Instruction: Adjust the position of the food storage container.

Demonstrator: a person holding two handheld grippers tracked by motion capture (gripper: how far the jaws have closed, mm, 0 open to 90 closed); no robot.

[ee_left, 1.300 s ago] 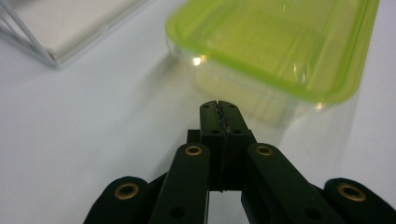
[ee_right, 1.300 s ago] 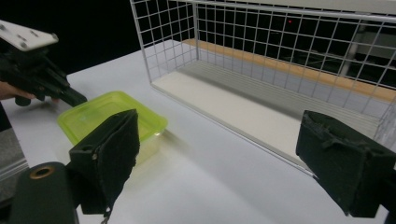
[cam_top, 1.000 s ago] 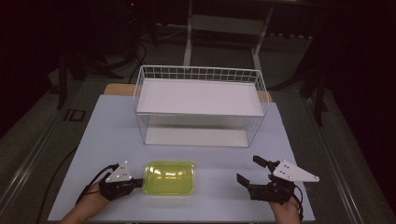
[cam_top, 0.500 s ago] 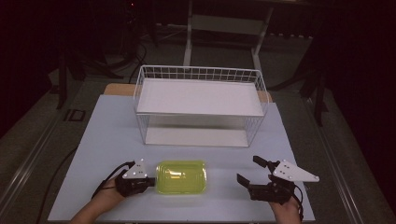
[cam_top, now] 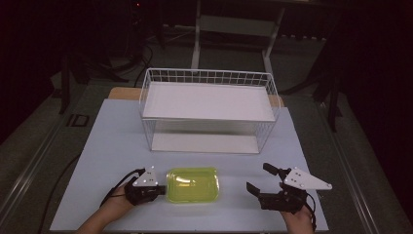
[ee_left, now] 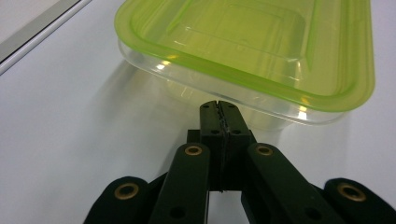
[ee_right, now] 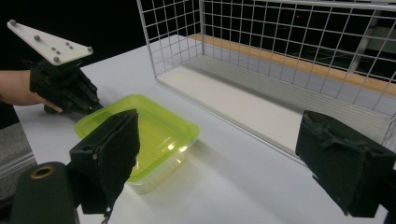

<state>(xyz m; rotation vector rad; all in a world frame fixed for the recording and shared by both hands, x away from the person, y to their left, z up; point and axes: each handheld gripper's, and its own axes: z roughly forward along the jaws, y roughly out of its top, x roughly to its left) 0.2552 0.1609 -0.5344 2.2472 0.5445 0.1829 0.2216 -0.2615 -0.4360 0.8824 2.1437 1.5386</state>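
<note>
Container [cam_top: 192, 184] with green lid on desk [cam_top: 107, 146], near side of wire basket [cam_top: 208, 109]. My left gripper [cam_top: 158, 191] at container's left end, fingers pressed together, nudging, I judge. Right gripper [cam_top: 260, 180] right of container, fingers wide apart. Next: likely grip container with right.

The room is dark, with light falling mainly on a pale table [cam_top: 112, 146] whose white top runs out toward a light wooden edge [cam_top: 122, 92] at its far side. Around the table lies a grey floor [cam_top: 44, 126], crossed by dark cables [cam_top: 141, 58] and by a pale strip [cam_top: 29, 170] along the left side. Beyond the table stands a pale metal frame [cam_top: 234, 24] with upright legs and a crossbar, and dark stand legs [cam_top: 333, 92] rise at either side against a black background.
</note>
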